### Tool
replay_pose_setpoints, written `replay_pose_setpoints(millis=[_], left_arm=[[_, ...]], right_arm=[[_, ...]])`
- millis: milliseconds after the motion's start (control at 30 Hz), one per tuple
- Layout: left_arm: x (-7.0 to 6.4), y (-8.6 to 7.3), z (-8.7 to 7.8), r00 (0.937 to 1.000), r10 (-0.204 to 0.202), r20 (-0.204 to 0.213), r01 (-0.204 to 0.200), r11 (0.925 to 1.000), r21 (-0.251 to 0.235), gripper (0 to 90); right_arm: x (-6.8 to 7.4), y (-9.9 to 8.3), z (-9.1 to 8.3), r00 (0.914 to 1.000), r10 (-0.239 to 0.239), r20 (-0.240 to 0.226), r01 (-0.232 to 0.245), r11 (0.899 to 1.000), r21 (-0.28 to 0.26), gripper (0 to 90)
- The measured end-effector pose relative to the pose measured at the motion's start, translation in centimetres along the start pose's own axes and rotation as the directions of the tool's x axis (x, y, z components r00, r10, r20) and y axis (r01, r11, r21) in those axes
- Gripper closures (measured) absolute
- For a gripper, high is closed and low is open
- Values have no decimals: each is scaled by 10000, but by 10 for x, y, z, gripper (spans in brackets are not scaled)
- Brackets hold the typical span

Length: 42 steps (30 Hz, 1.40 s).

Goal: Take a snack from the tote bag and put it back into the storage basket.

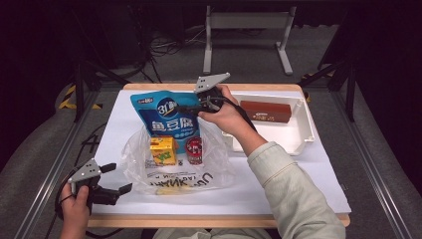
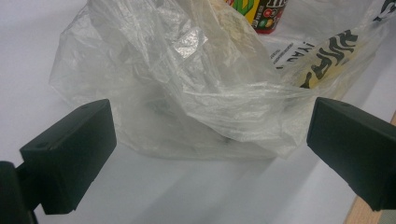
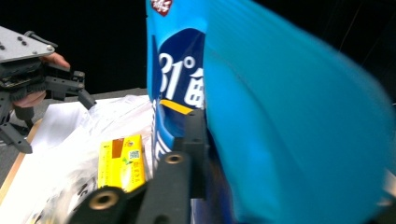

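A clear plastic bag [image 1: 174,174] lies open in the middle of the white table [image 1: 298,184]. Inside it stand a yellow carton [image 1: 162,150] and a red can [image 1: 194,150]. My right gripper [image 1: 191,108] is shut on a blue snack pouch [image 1: 166,117], held upright over the bag's far side. In the right gripper view the pouch [image 3: 289,130] looms close beside one black finger [image 3: 194,135], with the carton [image 3: 121,161] below it. My left gripper [image 1: 117,178] stands open at the bag's near left corner. In the left gripper view the crumpled bag [image 2: 196,84] lies just ahead of the wide-apart jaws, untouched.
A white tray [image 1: 303,117] sits at the back right with a brown-red box [image 1: 265,111] in it. The table's wooden front edge [image 1: 219,220] runs just behind the left gripper. Black frame legs and cables stand on the floor beyond the table.
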<state>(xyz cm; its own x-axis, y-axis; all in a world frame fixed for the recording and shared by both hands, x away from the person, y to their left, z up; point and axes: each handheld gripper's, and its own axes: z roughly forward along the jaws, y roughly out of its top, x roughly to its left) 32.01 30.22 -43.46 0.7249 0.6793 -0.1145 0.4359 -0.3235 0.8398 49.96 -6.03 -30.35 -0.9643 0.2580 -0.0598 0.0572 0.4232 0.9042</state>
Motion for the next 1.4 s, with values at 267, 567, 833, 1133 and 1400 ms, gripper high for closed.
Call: replay_pose_setpoints(millis=[267,567,833,1133,1400], left_arm=[[0,0,0,10000,36,12,-36,10000,-11,18],[0,0,0,10000,15,-1,-15,10000,-33,18],[0,0,0,10000,13,-2,-13,10000,-33,18],[0,0,0,10000,38,9,-38,10000,-4,18],[0,0,1,10000,7,48,-7,10000,-53,18]], right_arm=[[4,1,0,9999,102,76,-103,9998,151,900],[17,11,-1,9997,105,-215,-99,9996,261,900],[19,22,-10,9996,104,-266,-106,9999,-68,900],[21,39,-22,9998,-54,-180,47,9994,-335,900],[25,52,-30,9996,-271,-89,265,9979,-584,900]])
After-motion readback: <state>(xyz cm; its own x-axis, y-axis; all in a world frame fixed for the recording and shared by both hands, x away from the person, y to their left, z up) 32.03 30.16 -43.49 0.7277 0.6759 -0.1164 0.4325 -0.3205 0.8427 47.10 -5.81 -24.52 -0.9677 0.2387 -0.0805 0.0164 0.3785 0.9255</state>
